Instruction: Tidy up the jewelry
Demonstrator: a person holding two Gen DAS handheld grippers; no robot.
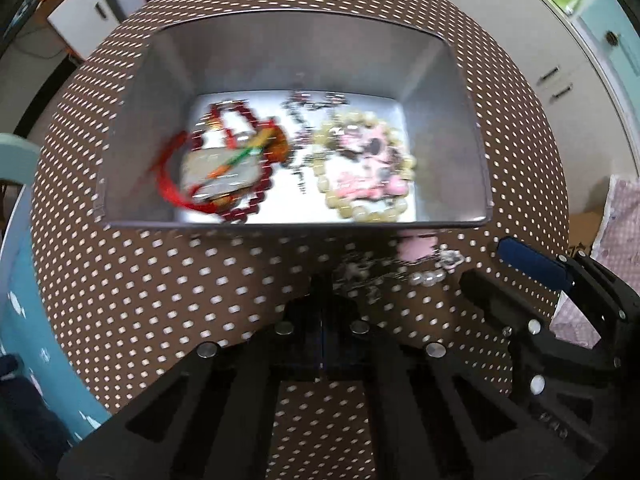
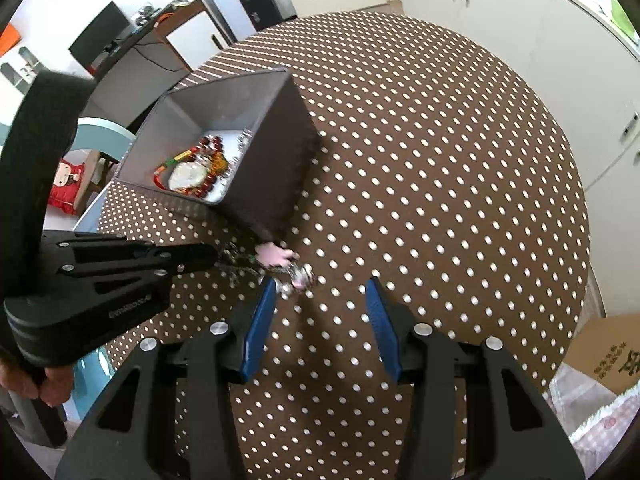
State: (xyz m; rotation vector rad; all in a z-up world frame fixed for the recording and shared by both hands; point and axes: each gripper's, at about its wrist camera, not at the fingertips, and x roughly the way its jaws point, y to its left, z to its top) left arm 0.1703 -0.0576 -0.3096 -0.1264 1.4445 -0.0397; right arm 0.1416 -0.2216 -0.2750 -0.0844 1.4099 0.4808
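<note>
Brown polka-dot tablecloth (image 2: 440, 184), white cabinets (image 2: 520, 40) behind; left tool (image 1: 322, 284) clenched on chain (image 1: 360, 276), right tool (image 2: 322, 292) released

A round table (image 2: 440, 160) draped in a brown cloth with white polka dots fills the centre of both views. A grey open-topped box (image 1: 280, 60) with dark outer walls stands on the cloth, at upper centre in the left wrist view and at centre left in the right wrist view. Just beside the box's near wall, a tangle of jewelry (image 2: 288, 268) with a pink piece, pearl-like beads and silvery chain lies on the cloth at the lower middle of the frame.
</note>
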